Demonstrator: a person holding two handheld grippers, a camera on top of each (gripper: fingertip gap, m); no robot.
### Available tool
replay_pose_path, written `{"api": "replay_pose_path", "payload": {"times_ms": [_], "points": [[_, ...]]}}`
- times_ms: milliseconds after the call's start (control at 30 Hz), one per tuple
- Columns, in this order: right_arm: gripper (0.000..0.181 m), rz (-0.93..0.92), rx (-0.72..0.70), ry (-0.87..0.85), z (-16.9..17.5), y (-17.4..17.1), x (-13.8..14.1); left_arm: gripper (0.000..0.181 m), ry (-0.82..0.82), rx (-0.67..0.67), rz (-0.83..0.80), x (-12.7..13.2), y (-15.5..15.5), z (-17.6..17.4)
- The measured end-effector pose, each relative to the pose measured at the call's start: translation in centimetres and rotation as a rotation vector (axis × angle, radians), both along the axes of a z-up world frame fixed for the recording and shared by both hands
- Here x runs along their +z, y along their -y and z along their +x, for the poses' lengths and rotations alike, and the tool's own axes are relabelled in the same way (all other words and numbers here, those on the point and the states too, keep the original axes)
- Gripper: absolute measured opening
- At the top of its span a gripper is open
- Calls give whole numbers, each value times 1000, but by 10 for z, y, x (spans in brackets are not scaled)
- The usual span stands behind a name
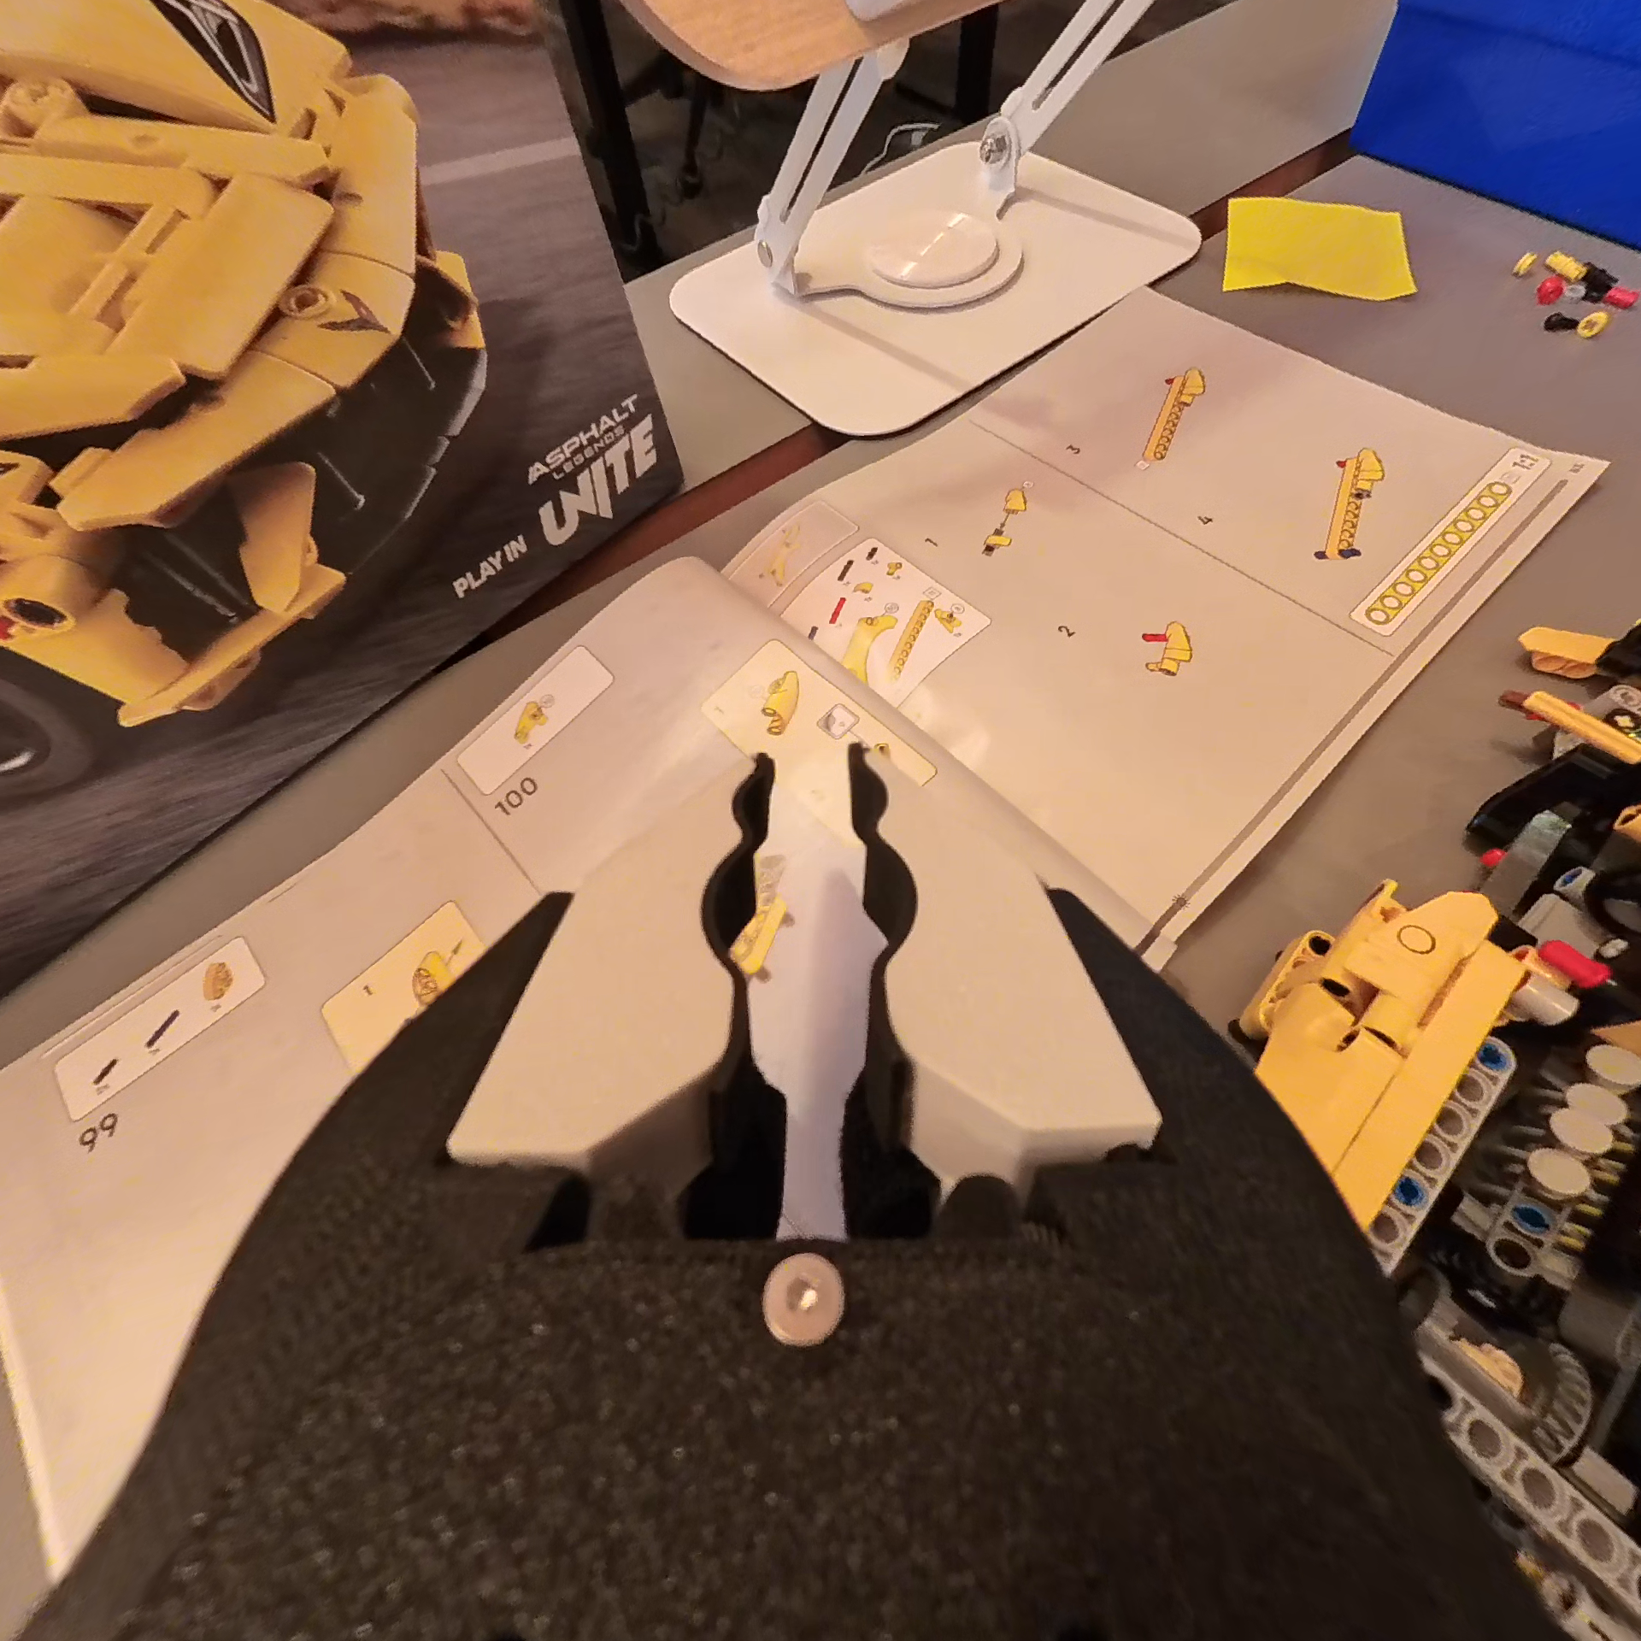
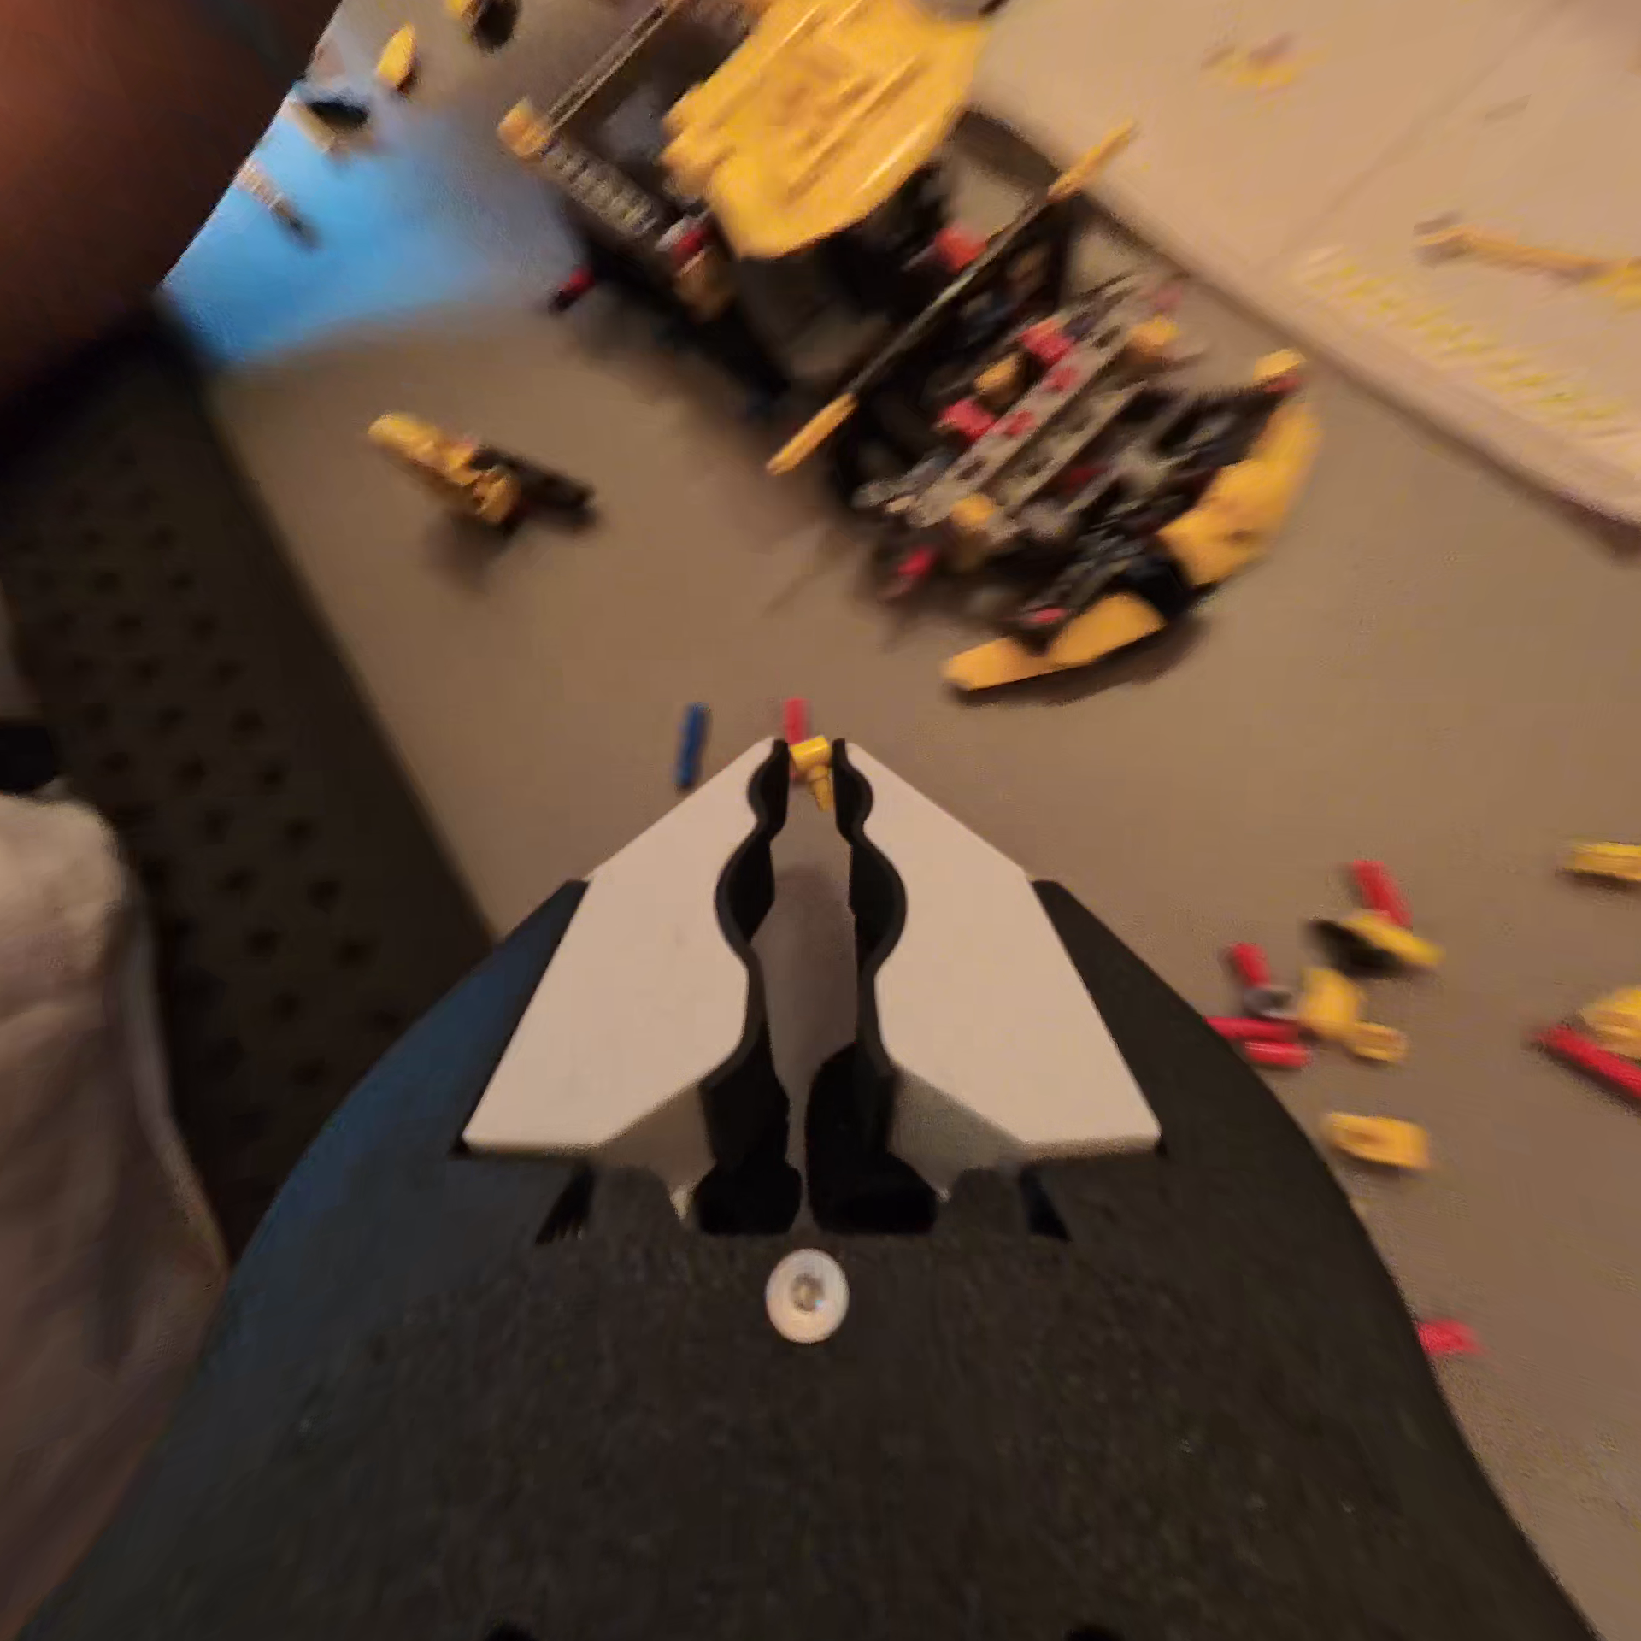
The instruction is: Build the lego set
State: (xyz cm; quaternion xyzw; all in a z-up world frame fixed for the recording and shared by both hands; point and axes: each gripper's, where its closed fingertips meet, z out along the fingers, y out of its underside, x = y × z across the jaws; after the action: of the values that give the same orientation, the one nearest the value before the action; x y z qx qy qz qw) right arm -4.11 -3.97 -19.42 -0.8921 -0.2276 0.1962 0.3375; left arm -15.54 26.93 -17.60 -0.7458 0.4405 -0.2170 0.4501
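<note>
In the left wrist view my left gripper (image 1: 808,759) hangs over the open instruction booklet (image 1: 1154,568), its jaws a little apart with nothing between them. The half-built yellow and black car (image 1: 1412,1003) lies at the right edge. In the blurred right wrist view my right gripper (image 2: 810,755) is shut on a small yellow piece (image 2: 812,765) at its tips, above the grey table. The car model (image 2: 1003,391) lies ahead of it. A blue pin (image 2: 691,744) and a red pin (image 2: 795,715) lie just past the fingertips.
The set's box (image 1: 266,373) stands at the left and a white stand base (image 1: 932,284) behind the booklet. A yellow sheet (image 1: 1314,244) and small loose parts (image 1: 1572,293) lie far right. Loose red and yellow pieces (image 2: 1314,1003) and a small yellow-black subassembly (image 2: 471,471) lie around the right gripper. Spacing between my two grippers at the tips: around 35 centimeters. The red pin (image 2: 795,715) lies around 5 centimeters away from my right fingertips.
</note>
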Motion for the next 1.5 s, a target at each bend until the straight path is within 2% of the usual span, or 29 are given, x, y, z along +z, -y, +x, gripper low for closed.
{"api": "replay_pose_path", "payload": {"times_ms": [133, 300, 500, 567, 667, 800, 900, 1200, 1500], "points": [[9, -79, 29, 61, -21, 29, -26, 17, 0, -15, 2, 1, 3, 3], [9, -96, -27, 104, -15, 40, -38, 17, 23, -37, -4, 5, 9, 8], [9, -58, -34, 128, -12, 39, -38, 17, 37, -48, -9, 7, 11, 11], [14, -42, -35, 88, -13, 40, -32, 17, 41, -48, -7, 9, 12, 11], [15, 12, -113, 35, 13, 35, -14, 17, 43, -45, -4, 10, 11, 10], [16, 9, -297, 171, 94, 37, -12, 17, 46, -45, -8, 10, 11, 10], [17, -3, -372, 233, 129, 37, -15, 17, 40, -46, -4, 10, 11, 10], [14, -16, -410, 207, 127, -6, -24, 17, 31, -37, 1, 9, 9, 8], [7, -38, -371, 232, 126, -14, -32, 17, 16, -31, 4, 6, 7, 6]]}}
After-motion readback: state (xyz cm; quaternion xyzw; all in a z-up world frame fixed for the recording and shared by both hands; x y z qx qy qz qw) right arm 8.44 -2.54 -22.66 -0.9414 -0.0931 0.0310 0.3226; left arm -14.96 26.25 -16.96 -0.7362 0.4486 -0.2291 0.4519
